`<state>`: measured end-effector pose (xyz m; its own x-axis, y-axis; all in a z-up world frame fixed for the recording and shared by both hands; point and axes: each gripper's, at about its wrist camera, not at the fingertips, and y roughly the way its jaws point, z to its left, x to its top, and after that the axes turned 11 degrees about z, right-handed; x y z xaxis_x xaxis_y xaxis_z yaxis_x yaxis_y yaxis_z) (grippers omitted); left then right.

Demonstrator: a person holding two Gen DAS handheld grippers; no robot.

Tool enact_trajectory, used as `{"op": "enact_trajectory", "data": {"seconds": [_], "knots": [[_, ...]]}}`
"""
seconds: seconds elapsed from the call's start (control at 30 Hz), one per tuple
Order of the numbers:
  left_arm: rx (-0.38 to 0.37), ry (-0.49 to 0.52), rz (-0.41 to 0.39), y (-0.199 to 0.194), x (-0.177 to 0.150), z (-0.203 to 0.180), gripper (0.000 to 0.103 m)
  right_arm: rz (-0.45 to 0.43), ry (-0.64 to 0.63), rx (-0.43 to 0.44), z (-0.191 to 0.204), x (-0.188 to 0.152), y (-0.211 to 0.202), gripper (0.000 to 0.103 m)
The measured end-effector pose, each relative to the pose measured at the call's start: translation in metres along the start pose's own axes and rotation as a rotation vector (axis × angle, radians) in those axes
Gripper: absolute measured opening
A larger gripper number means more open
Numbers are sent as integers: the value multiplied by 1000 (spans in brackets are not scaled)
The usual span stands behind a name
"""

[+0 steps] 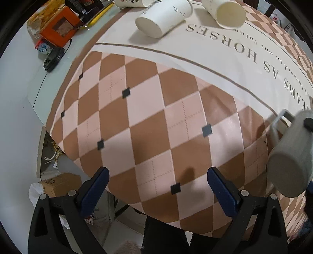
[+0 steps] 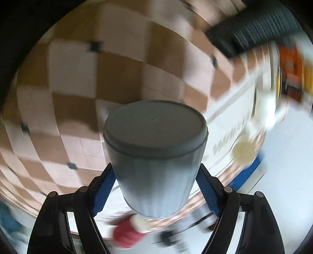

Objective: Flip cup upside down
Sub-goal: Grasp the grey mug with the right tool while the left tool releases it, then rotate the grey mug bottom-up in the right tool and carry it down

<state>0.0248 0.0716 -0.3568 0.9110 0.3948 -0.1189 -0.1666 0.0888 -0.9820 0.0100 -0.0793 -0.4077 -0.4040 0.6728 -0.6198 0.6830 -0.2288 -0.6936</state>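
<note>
My right gripper (image 2: 156,173) is shut on a grey ribbed cup (image 2: 154,156), with its flat base facing the camera and the checkered cloth (image 2: 74,82) beyond. The view is motion-blurred. In the left wrist view the same cup (image 1: 291,156), grey with a handle, hangs tilted above the table at the right edge, base toward the camera. My left gripper (image 1: 157,179) is open and empty above the near part of the checkered tablecloth (image 1: 148,121).
Two white paper cups (image 1: 164,18) (image 1: 225,12) lie on their sides at the far side of the cloth. An orange box (image 1: 58,26), a small carton and a black coiled cable (image 1: 52,58) sit on the white table at far left. A cardboard box sits on the floor below.
</note>
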Motion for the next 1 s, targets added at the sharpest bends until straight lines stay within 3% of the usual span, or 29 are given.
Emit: {"op": "enact_trajectory", "data": {"seconds": [0.23,0.5,0.63,0.83,1.0], "knots": [[2,16,-35,-21,21,7,102,82,392,355,-56,-16,15,83],[-17,98,-97,-37,45,10,102,178,826,720,-100,-63,46,83],[-42,147,-119,-45,54,5,102,255,1006,929,-97,-91,60,83],[-81,186,-111,-44,61,-1,102,445,1284,1322,-77,-123,114,83],[-83,209,-96,-41,59,-8,102,534,1405,1424,-62,-123,140,84]]}}
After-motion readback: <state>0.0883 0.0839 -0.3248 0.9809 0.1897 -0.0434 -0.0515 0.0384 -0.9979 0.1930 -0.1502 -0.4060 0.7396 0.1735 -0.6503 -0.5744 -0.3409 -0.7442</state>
